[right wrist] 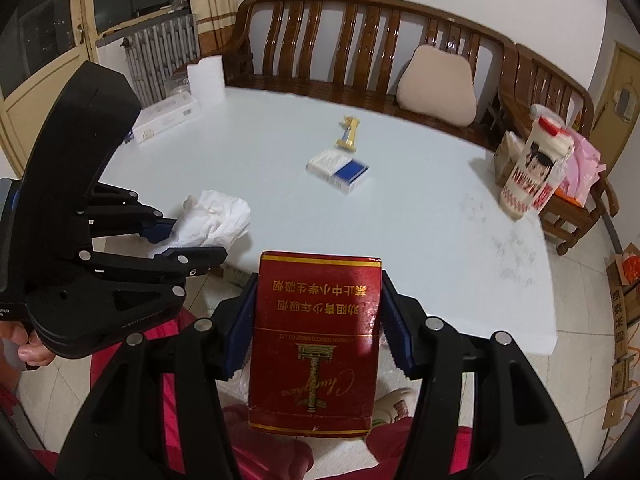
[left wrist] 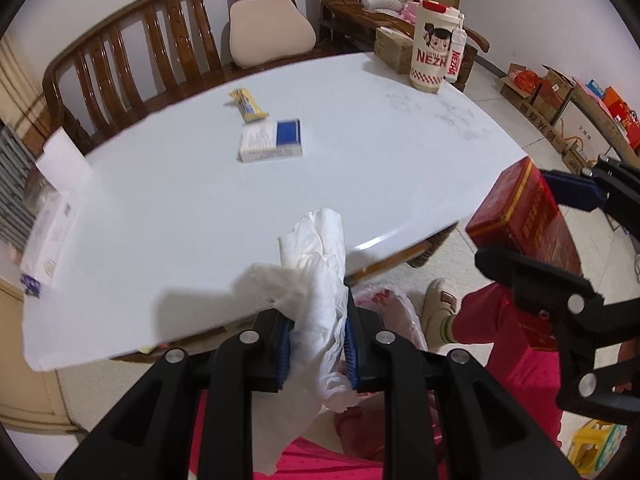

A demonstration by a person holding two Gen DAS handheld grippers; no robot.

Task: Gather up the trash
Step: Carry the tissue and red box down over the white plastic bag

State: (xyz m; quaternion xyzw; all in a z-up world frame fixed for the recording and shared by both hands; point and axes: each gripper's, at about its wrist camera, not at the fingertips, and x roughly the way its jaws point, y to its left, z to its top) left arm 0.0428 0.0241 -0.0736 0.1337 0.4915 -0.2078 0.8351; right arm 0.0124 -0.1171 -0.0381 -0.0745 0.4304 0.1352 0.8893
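My left gripper (left wrist: 318, 350) is shut on a crumpled white tissue (left wrist: 316, 280), held above the near edge of the pale table (left wrist: 160, 208). In the right wrist view the same tissue (right wrist: 218, 220) shows between the left gripper's blue pads (right wrist: 160, 234). My right gripper (right wrist: 316, 332) is shut on a red cigarette box (right wrist: 316, 340) with gold lettering, off the table's near edge; that red box (left wrist: 524, 216) also appears at the right of the left wrist view. On the table lie a blue-and-white cigarette pack (left wrist: 272, 142) and a yellow snack wrapper (left wrist: 246, 106).
A tall Nezha cup (left wrist: 430, 48) stands at the table's far right corner, a white box (right wrist: 166, 116) at its left edge. A wooden bench (right wrist: 360, 40) with a beige cushion lies behind. A plastic bag (left wrist: 384, 308), a person's shoe (left wrist: 438, 308) and pink trousers are below.
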